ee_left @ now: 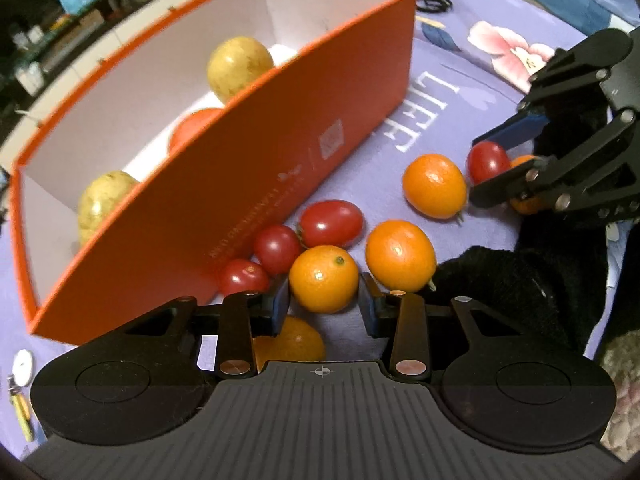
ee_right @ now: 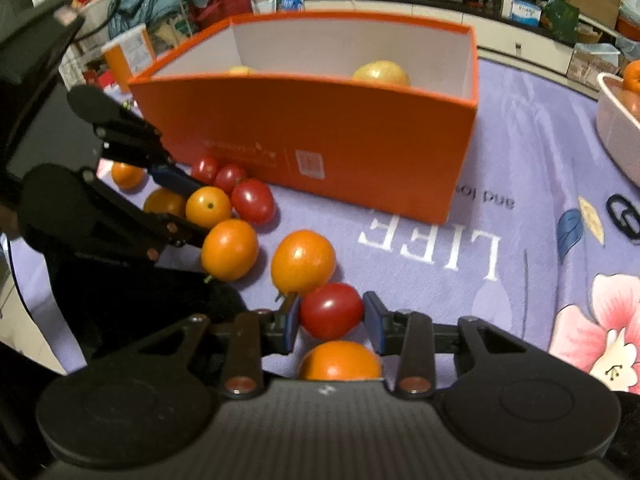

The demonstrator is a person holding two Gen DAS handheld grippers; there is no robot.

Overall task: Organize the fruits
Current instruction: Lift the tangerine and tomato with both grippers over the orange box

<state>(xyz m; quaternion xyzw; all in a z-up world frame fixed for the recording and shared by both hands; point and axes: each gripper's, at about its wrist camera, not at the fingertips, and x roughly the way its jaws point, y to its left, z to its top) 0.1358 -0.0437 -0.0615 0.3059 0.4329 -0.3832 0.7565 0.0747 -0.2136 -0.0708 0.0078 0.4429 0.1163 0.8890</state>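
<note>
An orange box (ee_left: 280, 140) (ee_right: 320, 128) with a white inside stands on a purple floral cloth and holds yellow round fruits (ee_left: 240, 66) and a reddish one. Loose kumquats and cherry tomatoes lie in front of its near wall. My left gripper (ee_left: 324, 308) (ee_right: 192, 210) is shut on a kumquat (ee_left: 324, 278) (ee_right: 208, 206), with a pad on each side. My right gripper (ee_right: 331, 320) (ee_left: 492, 162) is shut on a cherry tomato (ee_right: 331, 311) (ee_left: 486, 160). Both fruits rest on or just above the cloth.
More kumquats (ee_left: 400, 254) (ee_right: 303, 262) and tomatoes (ee_left: 331, 222) (ee_right: 253, 201) crowd between the two grippers and the box. Another kumquat (ee_right: 340, 360) lies under the right gripper. A white basket (ee_right: 616, 132) stands far right. A black sleeve (ee_left: 520, 280) lies nearby.
</note>
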